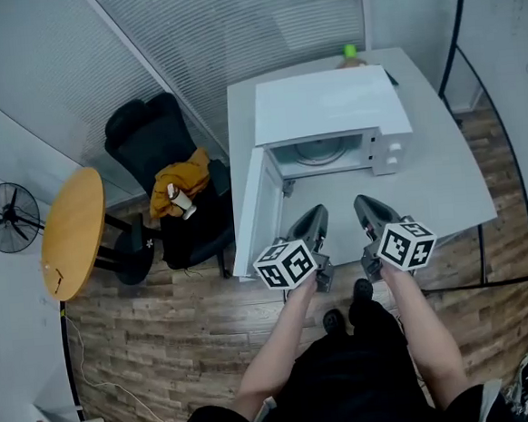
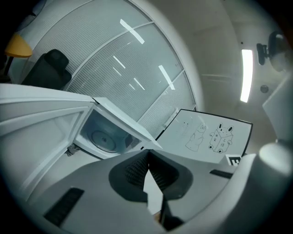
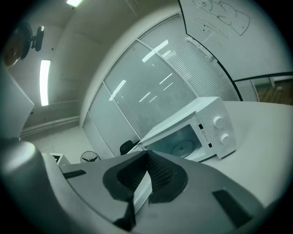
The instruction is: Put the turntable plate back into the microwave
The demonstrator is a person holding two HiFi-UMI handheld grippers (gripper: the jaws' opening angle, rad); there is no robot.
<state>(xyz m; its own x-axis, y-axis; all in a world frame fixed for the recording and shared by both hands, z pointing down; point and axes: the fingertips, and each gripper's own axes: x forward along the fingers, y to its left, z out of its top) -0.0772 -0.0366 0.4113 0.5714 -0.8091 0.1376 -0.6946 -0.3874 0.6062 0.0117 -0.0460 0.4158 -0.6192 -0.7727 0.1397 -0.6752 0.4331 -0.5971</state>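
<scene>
Open white tabletop (image 1: 444, 191) between microwave (image 1: 328, 105) and near edge; left gripper (image 1: 315, 216), right gripper (image 1: 366, 207) above it, fingers together, empty.

A white desk (image 1: 444, 191) is set on a wood-plank floor (image 1: 166, 350); a black chair (image 1: 144, 133), round wooden table (image 1: 73, 231) and fan (image 1: 10, 218) are placed near blind-covered windows (image 1: 258, 24).

Smooth, glossy white microwave (image 1: 328, 105) — matt wood-plank floor (image 1: 166, 350).

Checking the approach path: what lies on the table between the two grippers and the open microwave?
Only bare white table, seen in the head view; nothing stands between the left gripper, the right gripper and the microwave.
</scene>
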